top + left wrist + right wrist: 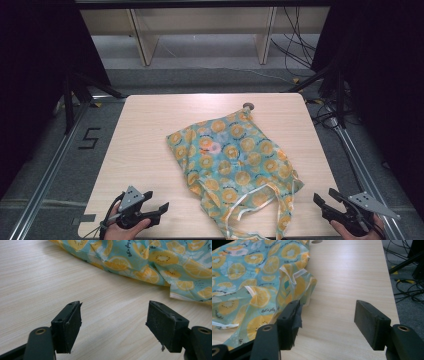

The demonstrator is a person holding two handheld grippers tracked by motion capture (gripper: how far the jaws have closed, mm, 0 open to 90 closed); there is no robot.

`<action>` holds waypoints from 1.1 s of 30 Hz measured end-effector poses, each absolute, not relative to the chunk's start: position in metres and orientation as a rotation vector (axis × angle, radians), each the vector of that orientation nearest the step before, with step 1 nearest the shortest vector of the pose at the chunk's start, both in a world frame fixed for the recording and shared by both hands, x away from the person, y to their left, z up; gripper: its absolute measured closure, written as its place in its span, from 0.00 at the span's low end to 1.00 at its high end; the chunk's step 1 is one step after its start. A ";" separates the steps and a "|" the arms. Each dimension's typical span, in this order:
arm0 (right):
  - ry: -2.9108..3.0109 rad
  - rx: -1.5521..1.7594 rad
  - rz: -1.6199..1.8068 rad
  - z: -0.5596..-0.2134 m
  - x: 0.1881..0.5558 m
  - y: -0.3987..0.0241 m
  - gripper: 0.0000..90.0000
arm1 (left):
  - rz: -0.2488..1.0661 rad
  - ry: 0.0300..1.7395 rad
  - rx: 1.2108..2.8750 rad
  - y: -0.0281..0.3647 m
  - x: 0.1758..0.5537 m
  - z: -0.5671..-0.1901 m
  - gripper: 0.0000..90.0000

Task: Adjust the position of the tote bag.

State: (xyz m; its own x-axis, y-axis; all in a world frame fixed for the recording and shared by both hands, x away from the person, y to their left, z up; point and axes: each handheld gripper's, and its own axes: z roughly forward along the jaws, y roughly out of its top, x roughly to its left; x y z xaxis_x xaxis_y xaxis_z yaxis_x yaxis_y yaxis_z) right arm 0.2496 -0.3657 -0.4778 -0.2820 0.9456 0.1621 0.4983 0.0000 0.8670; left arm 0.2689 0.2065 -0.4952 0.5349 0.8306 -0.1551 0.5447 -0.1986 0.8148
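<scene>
While both jaws stand wide and empty, left gripper [159, 206] and right gripper [320, 200] flank fruit-print bag [235, 160]: loose folds risk pinching several layers, handles snagging.

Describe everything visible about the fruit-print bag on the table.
The bag is thin teal cloth printed with orange citrus slices, with pale-edged strap handles at its near end. It lies flat but crumpled on the wooden table, running diagonally from a far corner toward the near edge. Neither open gripper touches it.
</scene>
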 end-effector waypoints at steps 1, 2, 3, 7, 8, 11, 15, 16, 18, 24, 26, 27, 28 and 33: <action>1.831 1.460 1.222 -0.478 0.251 -0.367 0.43 | 0.402 1.135 1.871 0.206 0.268 -0.496 0.30; 1.828 1.488 1.230 -0.477 0.250 -0.364 0.43 | 0.410 1.132 1.874 0.206 0.268 -0.496 0.30; 1.841 1.447 1.210 -0.478 0.252 -0.365 0.43 | 0.411 1.127 1.878 0.207 0.268 -0.496 0.30; 1.850 1.465 1.218 -0.478 0.252 -0.362 0.43 | 0.414 1.130 1.888 0.208 0.267 -0.495 0.29; 1.857 1.435 1.211 -0.478 0.254 -0.363 0.42 | 0.416 1.128 1.890 0.208 0.267 -0.496 0.29; 1.860 1.432 1.190 -0.479 0.254 -0.363 0.42 | 0.416 1.129 1.889 0.208 0.267 -0.496 0.29; 1.875 1.430 1.173 -0.478 0.254 -0.364 0.43 | 0.417 1.130 1.890 0.209 0.267 -0.496 0.29; 1.874 1.415 1.203 -0.477 0.254 -0.364 0.43 | 0.417 1.130 1.890 0.209 0.267 -0.496 0.29; 1.878 1.410 1.207 -0.477 0.254 -0.364 0.43 | 0.423 1.113 1.903 0.209 0.267 -0.495 0.29; 1.889 1.426 1.251 -0.475 0.257 -0.358 0.42 | 0.421 1.117 1.899 0.208 0.269 -0.496 0.30; 1.879 1.376 1.279 -0.471 0.264 -0.354 0.41 | 0.395 1.134 1.884 0.206 0.270 -0.496 0.31; 1.879 1.376 1.279 -0.471 0.264 -0.354 0.41 | 0.377 1.135 1.883 0.205 0.271 -0.496 0.31; 1.891 1.358 1.292 -0.465 0.272 -0.349 0.41 | 0.374 1.131 1.891 0.204 0.273 -0.496 0.33; 1.981 1.287 1.276 -0.454 0.290 -0.339 0.41 | 0.328 1.144 1.860 0.194 0.290 -0.495 0.37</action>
